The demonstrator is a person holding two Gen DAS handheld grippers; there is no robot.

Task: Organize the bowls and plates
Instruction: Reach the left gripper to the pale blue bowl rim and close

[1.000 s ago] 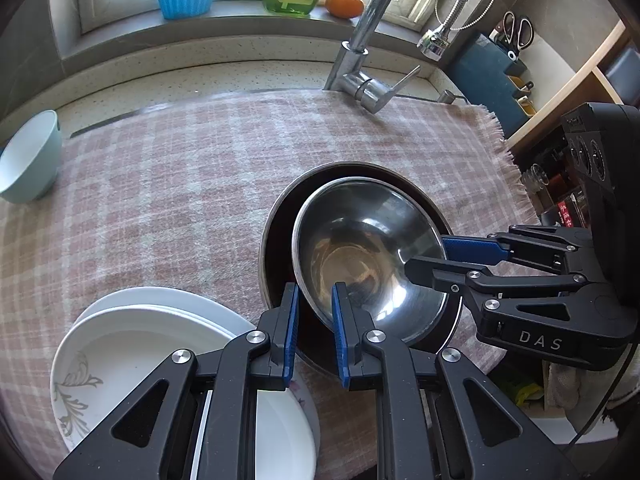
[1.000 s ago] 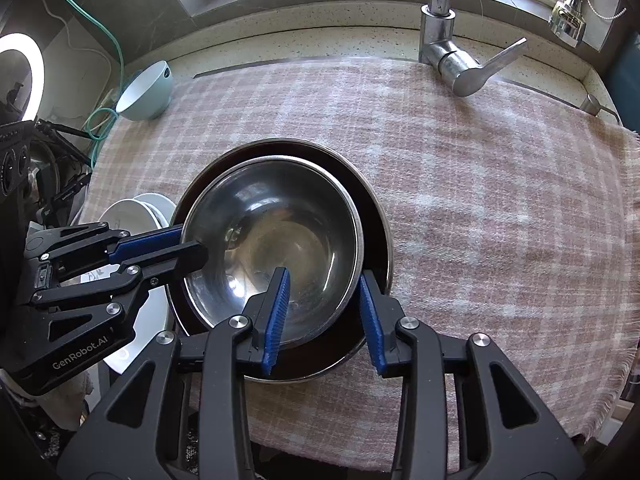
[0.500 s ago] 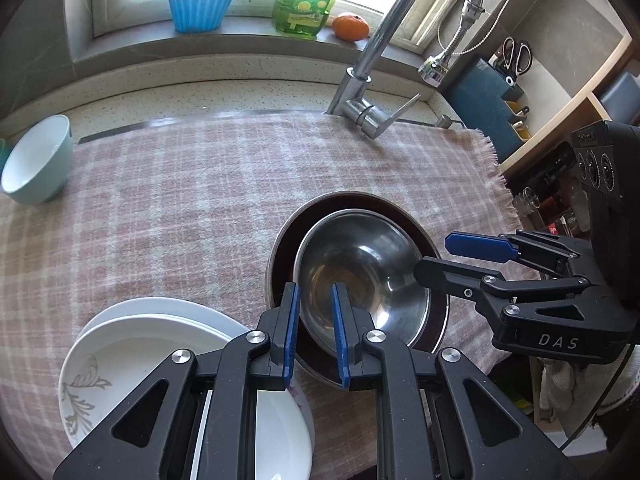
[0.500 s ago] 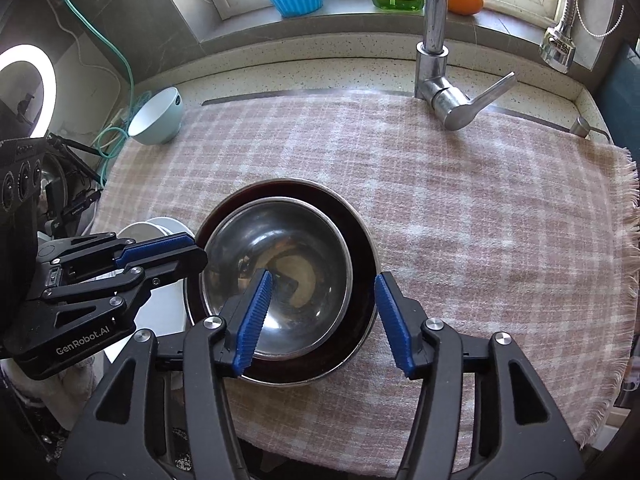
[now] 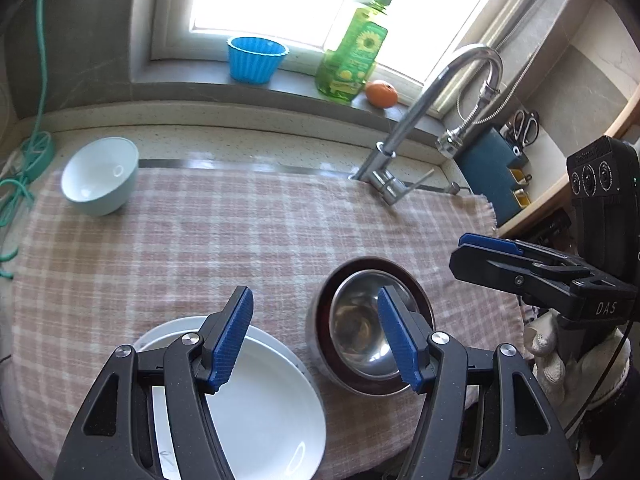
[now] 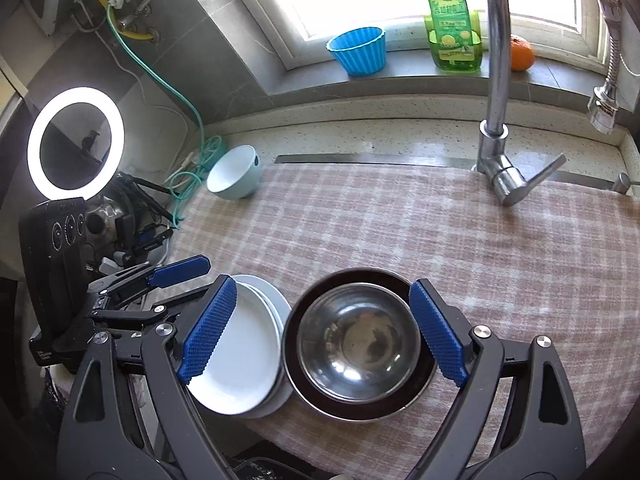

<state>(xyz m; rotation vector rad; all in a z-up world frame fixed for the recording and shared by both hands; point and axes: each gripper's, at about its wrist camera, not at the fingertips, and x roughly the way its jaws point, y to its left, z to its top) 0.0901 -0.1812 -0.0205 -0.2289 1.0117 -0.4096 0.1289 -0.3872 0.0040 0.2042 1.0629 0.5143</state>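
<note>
the steel bowl (image 6: 358, 344) sits nested inside a darker, wider bowl (image 6: 298, 364) at about 6 o'clock on the checked cloth (image 6: 440, 240), with the stack of white plates (image 6: 240, 360) touching the dark bowl's rim on its 9 o'clock side. my right gripper (image 6: 324, 330) hangs above the nested pair with its jaws opening, wide now, and nothing is between the pads. my left gripper (image 5: 316, 336) is opening too, empty, above the gap between the plates and the bowls. one pale blue bowl (image 6: 234, 178) lies tipped on its side far off at 11 o'clock, near the cloth's back edge beside the green cable (image 6: 196, 160).

i judge that bowl is what remains. its risk is plain: tilted and round, it can roll away if i nudge its wall before closing on the rim, and the cable beside it could snag a finger. a careless sweep of my left claw could also clip the plate stack, which sits close to the counter's near edge.
</note>
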